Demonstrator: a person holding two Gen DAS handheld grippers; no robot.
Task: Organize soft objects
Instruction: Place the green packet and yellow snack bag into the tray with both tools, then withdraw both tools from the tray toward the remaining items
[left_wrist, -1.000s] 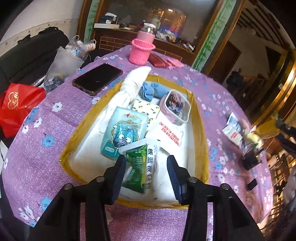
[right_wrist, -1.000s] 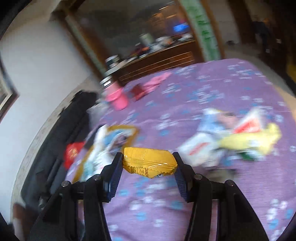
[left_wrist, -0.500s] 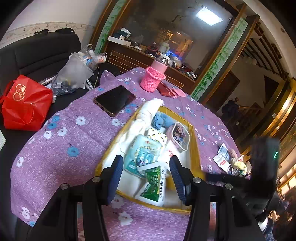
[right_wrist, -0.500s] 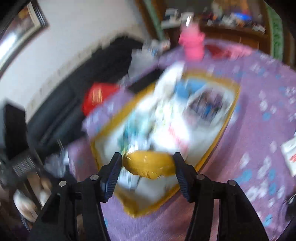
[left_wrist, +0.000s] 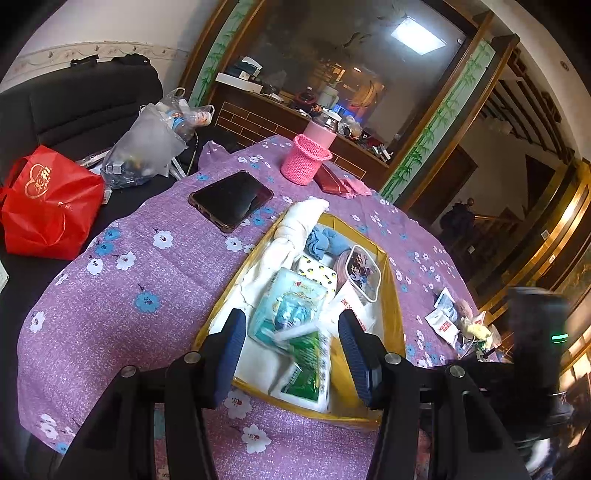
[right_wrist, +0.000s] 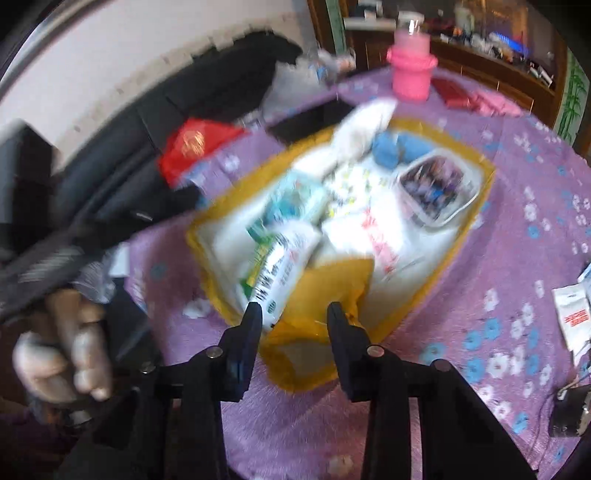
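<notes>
A yellow-rimmed box (left_wrist: 392, 295) with a white lining sits on the purple flowered tablecloth. In it lie a white cloth (left_wrist: 299, 221), a blue cloth (left_wrist: 325, 242), tissue packs (left_wrist: 291, 306), a green packet (left_wrist: 306, 365) and a clear lidded tub (left_wrist: 360, 271). My left gripper (left_wrist: 291, 332) hovers open over the box's near end, with nothing between its fingers. In the blurred right wrist view my right gripper (right_wrist: 293, 314) is over the box's near corner and its jaws are closing. The yellow packet (right_wrist: 332, 277) shows just beyond the fingertips, wider than the gap, and does not look pinched.
A black phone (left_wrist: 231, 199), a pink knitted cup (left_wrist: 304, 162) and a red pouch (left_wrist: 332, 181) lie past the box. Loose sachets (left_wrist: 445, 321) sit at the table's right edge. A red bag (left_wrist: 48, 203) and a plastic bag (left_wrist: 144, 147) rest on the black sofa. A person's hand (right_wrist: 62, 350) shows at left.
My right gripper swung from the sachet pile over to the box and dipped toward its near corner, and its fingers now stand closer together. The left gripper drew back and has held still since.
</notes>
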